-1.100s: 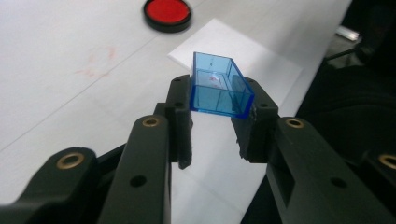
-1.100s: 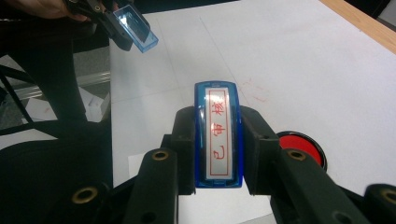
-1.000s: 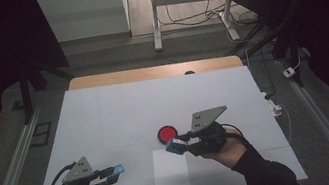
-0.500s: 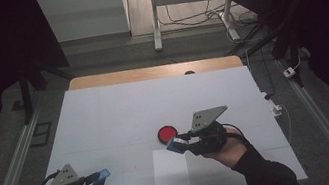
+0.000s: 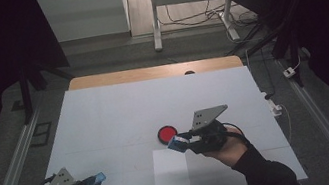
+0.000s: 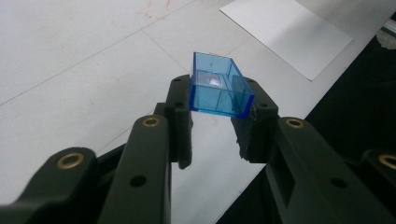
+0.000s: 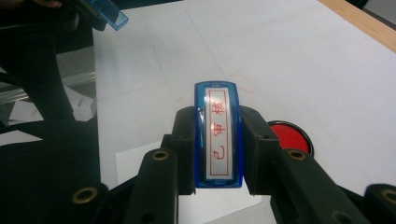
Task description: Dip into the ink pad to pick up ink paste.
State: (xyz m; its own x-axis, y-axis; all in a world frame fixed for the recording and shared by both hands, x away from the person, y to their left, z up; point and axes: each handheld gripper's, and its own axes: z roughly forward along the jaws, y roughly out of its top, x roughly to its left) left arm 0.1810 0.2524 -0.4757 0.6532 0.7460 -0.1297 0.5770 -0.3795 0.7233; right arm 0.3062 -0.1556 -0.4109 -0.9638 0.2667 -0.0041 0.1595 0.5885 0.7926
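Observation:
My left gripper [image 5: 91,182] hovers near the table's front left corner, shut on a clear blue plastic cap [image 6: 217,86] whose hollow side faces away. My right gripper [image 5: 183,142] is held above the table's middle right, shut on a blue stamp [image 7: 217,135] with a white label bearing red characters. A round red ink pad [image 5: 167,133] lies on the table just beyond the stamp [image 5: 177,143] and shows beside the right jaw [image 7: 289,135]. The left gripper's cap [image 7: 109,14] appears at the top left of the right gripper view.
A white sheet of paper [image 5: 171,171] lies near the front edge, below the right gripper. The white table top [image 5: 115,111] has a wooden strip along its far edge. Metal rails run along both sides, and cables lie on the floor beyond.
My left hand has moved left and toward the table's front edge with the blue cap in its jaws. The right hand and stamp have stayed in place.

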